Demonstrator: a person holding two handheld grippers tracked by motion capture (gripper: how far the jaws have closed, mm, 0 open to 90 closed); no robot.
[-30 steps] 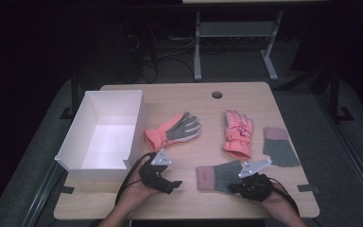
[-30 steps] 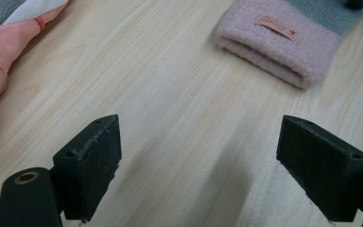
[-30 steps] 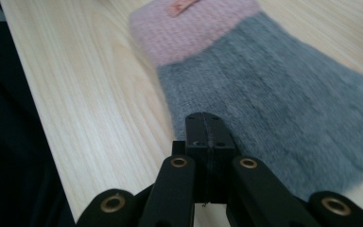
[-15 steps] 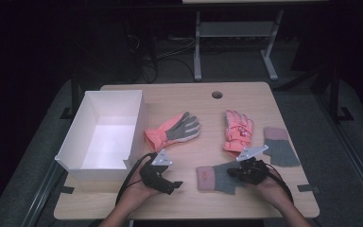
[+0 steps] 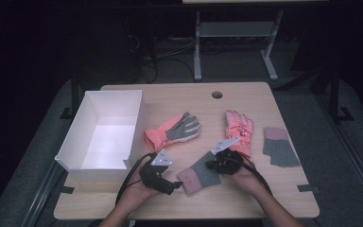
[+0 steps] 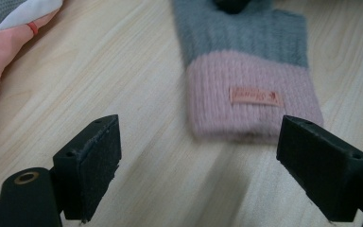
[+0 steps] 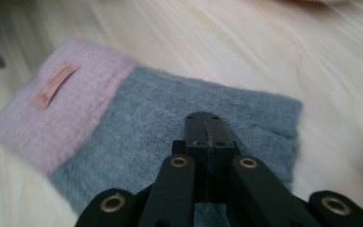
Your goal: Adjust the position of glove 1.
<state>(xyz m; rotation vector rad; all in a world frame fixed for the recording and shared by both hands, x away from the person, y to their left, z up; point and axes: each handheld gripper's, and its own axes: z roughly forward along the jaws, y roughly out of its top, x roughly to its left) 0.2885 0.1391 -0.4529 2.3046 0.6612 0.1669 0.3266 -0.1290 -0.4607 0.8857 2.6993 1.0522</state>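
A grey knit glove with a pink cuff (image 5: 197, 177) lies near the table's front edge, cuff toward my left. My right gripper (image 5: 213, 164) is shut on its grey end; in the right gripper view the jaws (image 7: 207, 124) are pressed together on the grey fabric of the glove (image 7: 123, 123). My left gripper (image 5: 171, 184) stands open just left of the cuff. In the left gripper view its gripper (image 6: 208, 170) has its jaws wide apart, and the pink cuff with an orange label (image 6: 253, 80) lies just ahead of them.
A white open box (image 5: 134, 124) stands at the left. An orange and grey glove (image 5: 175, 130) lies beside it, a coral glove (image 5: 238, 128) behind my right hand, and a second grey-pink knit glove (image 5: 278, 149) at the right. A cable hole (image 5: 216, 94) marks the table's back.
My right gripper has moved left and away from the front edge, and the grey-pink glove has shifted left with it, toward the left gripper. The left gripper has stayed put.
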